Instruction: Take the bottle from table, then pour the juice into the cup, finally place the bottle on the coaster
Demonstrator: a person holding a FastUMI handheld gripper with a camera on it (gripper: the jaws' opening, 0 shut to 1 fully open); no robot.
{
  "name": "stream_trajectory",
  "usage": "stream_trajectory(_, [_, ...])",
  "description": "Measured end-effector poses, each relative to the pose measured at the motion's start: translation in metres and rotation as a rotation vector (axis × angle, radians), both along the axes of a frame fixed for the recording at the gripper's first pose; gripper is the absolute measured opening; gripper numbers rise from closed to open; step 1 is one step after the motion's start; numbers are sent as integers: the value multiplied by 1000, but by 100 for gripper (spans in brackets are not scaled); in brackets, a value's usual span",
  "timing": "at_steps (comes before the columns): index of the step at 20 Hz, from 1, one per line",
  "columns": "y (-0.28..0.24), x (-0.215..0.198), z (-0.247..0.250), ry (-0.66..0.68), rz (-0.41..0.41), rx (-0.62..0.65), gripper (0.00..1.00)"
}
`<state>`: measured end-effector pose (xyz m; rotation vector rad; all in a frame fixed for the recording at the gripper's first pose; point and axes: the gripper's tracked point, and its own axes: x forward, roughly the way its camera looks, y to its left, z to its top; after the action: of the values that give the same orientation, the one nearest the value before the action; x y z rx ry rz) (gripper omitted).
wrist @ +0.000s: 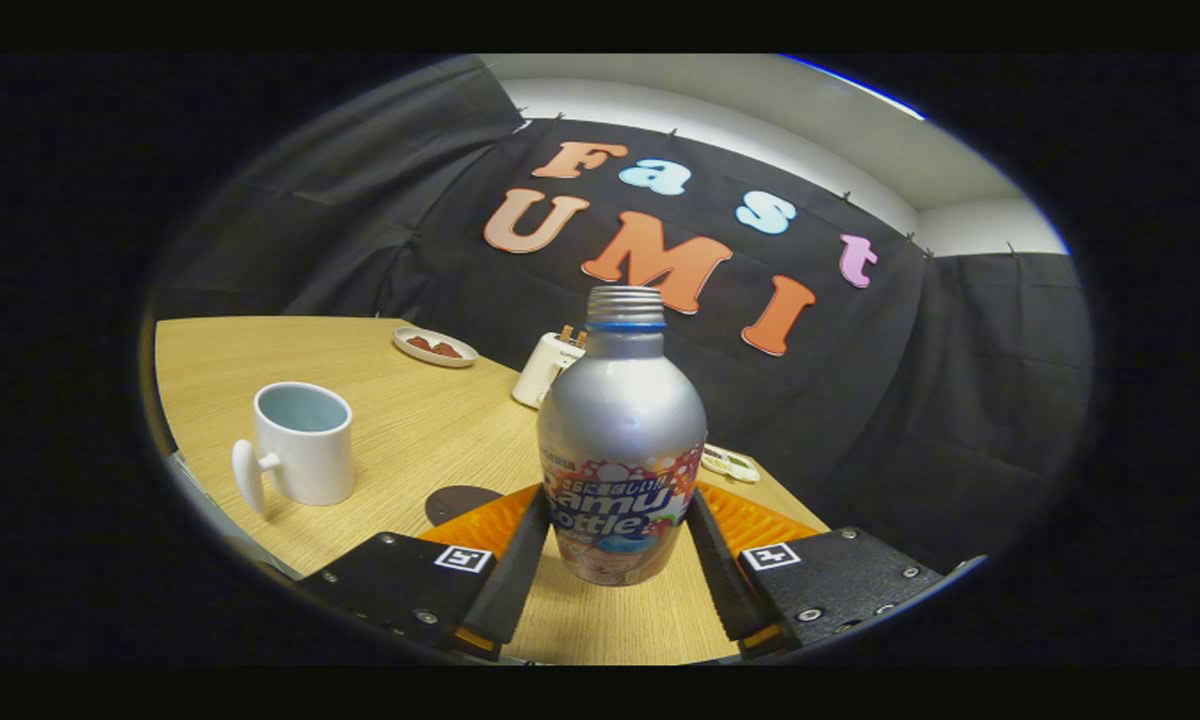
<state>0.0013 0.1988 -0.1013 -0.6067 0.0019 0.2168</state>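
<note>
Your gripper [620, 560] brackets the bottle [621, 440], its fingers spread to either flank of the lower body; whether both press on it you cannot tell from here. The bottle stands upright on the table [400, 420], uncapped, its long axis vertical and square between the jaws. Just beyond the left finger lies the dark coaster [457, 502]; farther left stands the white cup [300, 443], handle toward you. Behind wait a white toaster [550, 368] and a small plate [434, 346]
</note>
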Motion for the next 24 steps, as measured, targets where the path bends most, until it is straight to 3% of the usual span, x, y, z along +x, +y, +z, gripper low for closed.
stream_trajectory(13, [49,-10,-7,-126,89,-495,76])
stream_trajectory(24, [69,-24,-9,-251,143,-792,75])
